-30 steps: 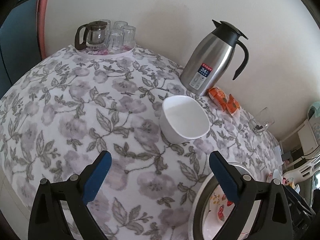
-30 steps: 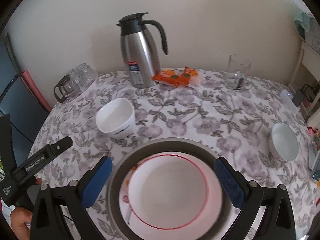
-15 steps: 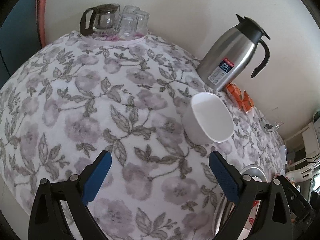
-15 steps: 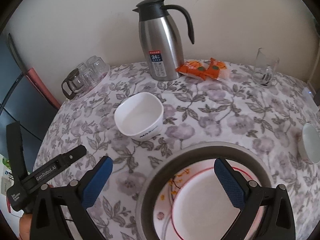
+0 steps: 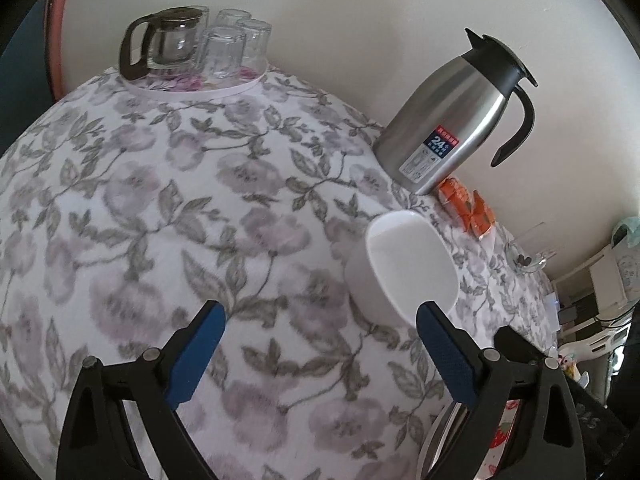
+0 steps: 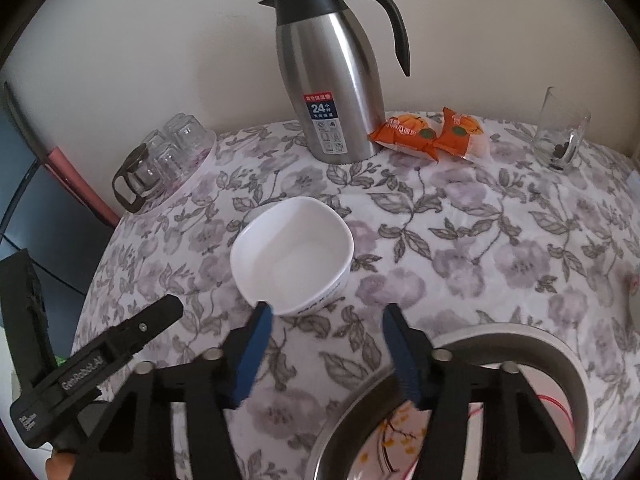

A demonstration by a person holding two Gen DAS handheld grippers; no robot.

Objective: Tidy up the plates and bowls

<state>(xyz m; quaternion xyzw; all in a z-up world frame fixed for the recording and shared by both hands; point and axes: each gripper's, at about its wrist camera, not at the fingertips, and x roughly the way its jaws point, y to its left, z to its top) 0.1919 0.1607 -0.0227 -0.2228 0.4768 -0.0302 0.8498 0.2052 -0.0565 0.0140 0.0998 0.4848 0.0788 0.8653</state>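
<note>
A white square bowl (image 6: 294,254) stands on the floral tablecloth; it also shows in the left wrist view (image 5: 402,270). My right gripper (image 6: 326,316) is open, partly narrowed, empty, and sits just in front of the bowl's near rim. My left gripper (image 5: 320,322) is wide open and empty, its right finger (image 5: 444,354) close to the bowl's near side. A grey metal pan (image 6: 520,346) holding a white plate (image 6: 394,436) with red rim and floral print lies at the lower right, under my right gripper's right finger. The left gripper's body (image 6: 96,364) shows at lower left.
A steel thermos jug (image 6: 336,80) stands behind the bowl by the wall. Orange snack packets (image 6: 428,134) and a glass (image 6: 562,134) lie to its right. A tray with a glass teapot and upturned glasses (image 6: 160,164) stands at the back left. The table edge drops off at left.
Both grippers have moved forward to the white bowl. The right gripper's jaws have narrowed. The pan and plate have slid to the lower right of the right wrist view.
</note>
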